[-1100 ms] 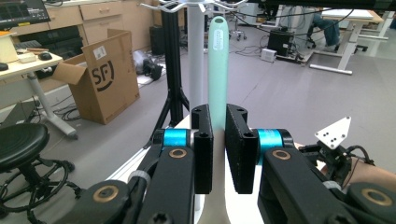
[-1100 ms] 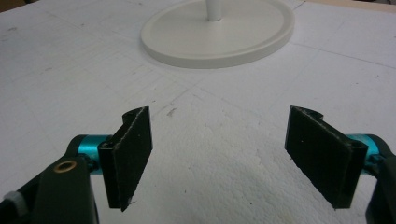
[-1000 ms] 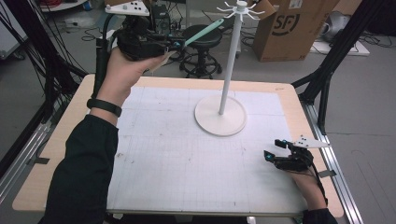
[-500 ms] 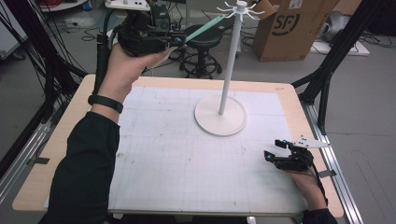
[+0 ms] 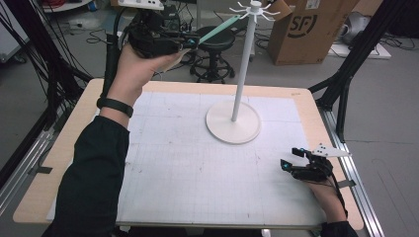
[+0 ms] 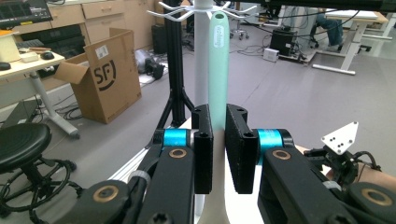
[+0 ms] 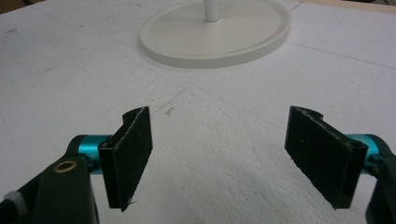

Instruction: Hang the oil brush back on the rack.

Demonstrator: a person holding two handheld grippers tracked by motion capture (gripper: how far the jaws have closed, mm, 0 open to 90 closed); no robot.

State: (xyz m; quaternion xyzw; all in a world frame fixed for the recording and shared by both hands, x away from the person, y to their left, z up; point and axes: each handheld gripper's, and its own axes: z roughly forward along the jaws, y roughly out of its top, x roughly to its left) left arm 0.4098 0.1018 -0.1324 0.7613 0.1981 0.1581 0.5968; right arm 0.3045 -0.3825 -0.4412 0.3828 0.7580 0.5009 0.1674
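Your left gripper [image 5: 195,39] is raised off the far left corner of the table, its jaws clamped on the mint-green handle [image 6: 218,60] of a long utensil; that handle slants up so its tip sits right at the white hooks [image 5: 254,10] crowning the rack, though you cannot tell whether it touches one; there is embossed writing on the handle in the left gripper view, too small to read; a black band [image 5: 114,106] circles your left wrist above a dark sleeve. Behind, a black stool [image 5: 217,47] stands on the grey floor among loose cables; the white rack pole [image 5: 244,64] rises from its round base [image 5: 233,123], which rests on the white gridded mat [image 5: 188,168] covering the pale wood table [image 5: 306,106]. Further right, an open cardboard box [image 5: 306,29] carries "SF" in bold black letters; a white label with unreadable print sits on its flap in the left gripper view; black frame legs [image 5: 346,64] flank it. Your right gripper [image 5: 291,160] rests low at the near right of the mat, jaws spread wide with nothing between them, pointing toward the base and well apart from it; desks and cabinets line the room beyond.
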